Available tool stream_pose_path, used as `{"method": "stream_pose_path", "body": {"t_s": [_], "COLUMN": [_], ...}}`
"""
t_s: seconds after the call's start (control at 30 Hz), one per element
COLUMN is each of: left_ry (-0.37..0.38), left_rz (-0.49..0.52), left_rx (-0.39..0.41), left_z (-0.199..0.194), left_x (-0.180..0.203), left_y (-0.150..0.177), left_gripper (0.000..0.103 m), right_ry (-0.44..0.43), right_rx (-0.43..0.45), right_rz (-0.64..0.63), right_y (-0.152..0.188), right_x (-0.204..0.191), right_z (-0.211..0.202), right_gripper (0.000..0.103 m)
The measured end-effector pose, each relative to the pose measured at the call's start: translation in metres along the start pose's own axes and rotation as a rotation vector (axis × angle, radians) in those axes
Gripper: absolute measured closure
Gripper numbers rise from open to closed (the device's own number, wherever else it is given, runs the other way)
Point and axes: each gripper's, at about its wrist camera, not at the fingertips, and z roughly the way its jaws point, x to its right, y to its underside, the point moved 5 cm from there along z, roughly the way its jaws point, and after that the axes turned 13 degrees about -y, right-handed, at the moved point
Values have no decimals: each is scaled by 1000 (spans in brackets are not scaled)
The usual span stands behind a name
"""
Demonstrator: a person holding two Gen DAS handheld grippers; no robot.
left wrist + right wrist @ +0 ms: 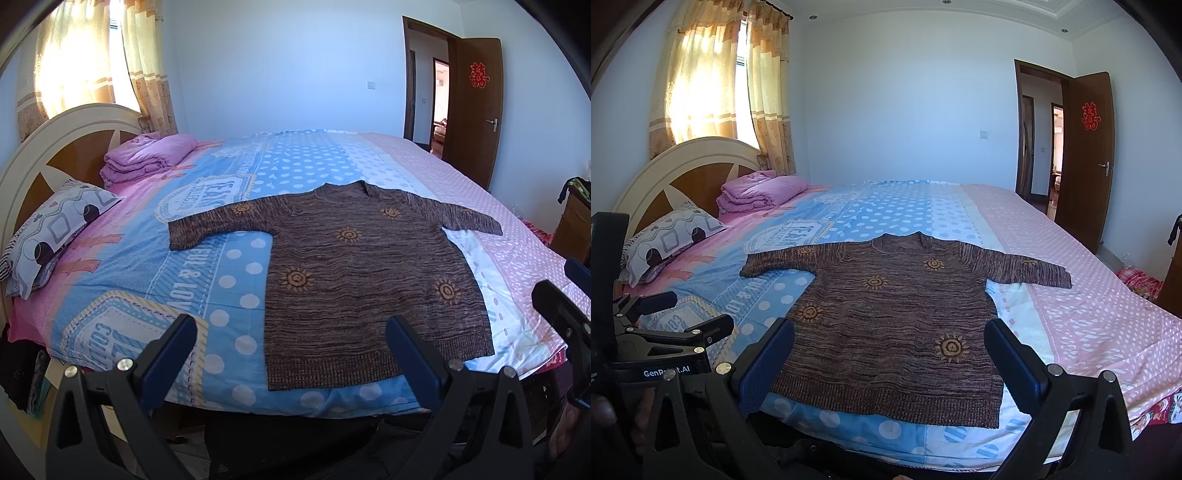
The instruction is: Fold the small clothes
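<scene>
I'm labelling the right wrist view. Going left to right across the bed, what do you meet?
Patterned pillow → folded pink blanket → brown sweater → pink dotted part of the bedsheet.

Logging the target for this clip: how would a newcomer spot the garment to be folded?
Start at the big bed with its blue and pink dotted cover. The sweater lies spread flat near the foot edge, sleeves out to both sides. It is the only brown knit, marked with orange sun motifs, unlike the folded pink blanket by the headboard.
</scene>
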Motion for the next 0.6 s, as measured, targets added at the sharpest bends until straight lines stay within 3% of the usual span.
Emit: {"method": "stream_pose_path", "body": {"t_s": [0.6], "left_ry": [-3], "left_rz": [-1], "left_rx": [-1], "left_z": [0], "left_x": [-1], "left_y": [1], "left_gripper": [0], "right_ry": [-4], "right_rx": [-8], "right_rz": [11], "right_y": [3], "right_x": [2], "right_z": [2], "right_gripper": [1]}}
